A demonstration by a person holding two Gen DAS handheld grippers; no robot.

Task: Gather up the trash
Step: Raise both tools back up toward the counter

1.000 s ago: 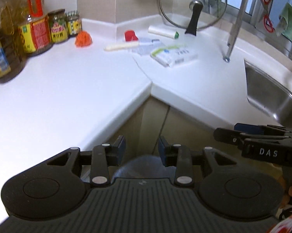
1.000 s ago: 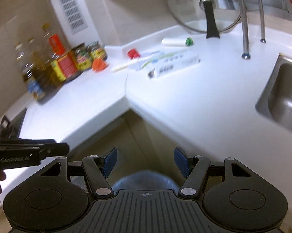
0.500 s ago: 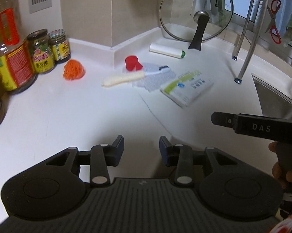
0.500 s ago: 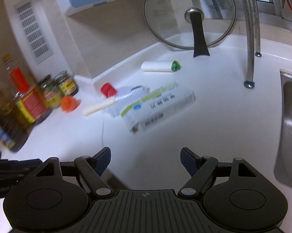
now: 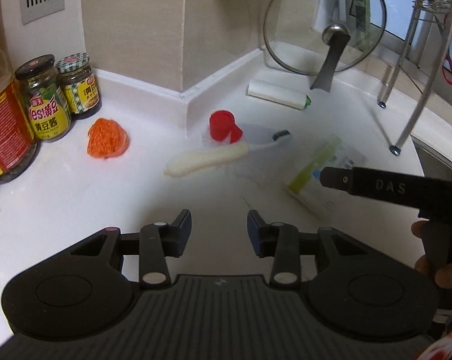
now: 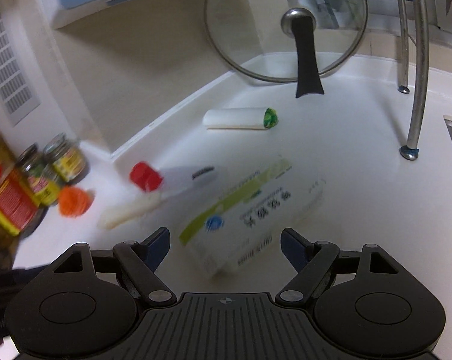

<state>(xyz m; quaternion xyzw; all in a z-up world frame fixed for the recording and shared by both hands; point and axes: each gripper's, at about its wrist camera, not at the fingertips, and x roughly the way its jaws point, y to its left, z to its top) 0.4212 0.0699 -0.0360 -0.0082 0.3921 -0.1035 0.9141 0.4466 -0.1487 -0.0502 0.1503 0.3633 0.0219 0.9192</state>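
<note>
The right gripper [image 6: 224, 241] hung wide open and empty over the white counter [image 6: 361, 210], the white-and-green box [image 6: 250, 207] just ahead at twelve o'clock. The left gripper [image 5: 219, 225] sat partly open, empty. Red cap [image 5: 221, 125] at twelve, orange scrap [image 5: 107, 138] at ten beside jars [image 5: 44, 99].

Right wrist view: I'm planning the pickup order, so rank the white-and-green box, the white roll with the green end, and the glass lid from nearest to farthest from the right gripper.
1. White-and-green box: just ahead of the open right gripper.
2. White roll: farther back, mid-counter.
3. Glass lid: farthest, leaning at the back wall.
</note>
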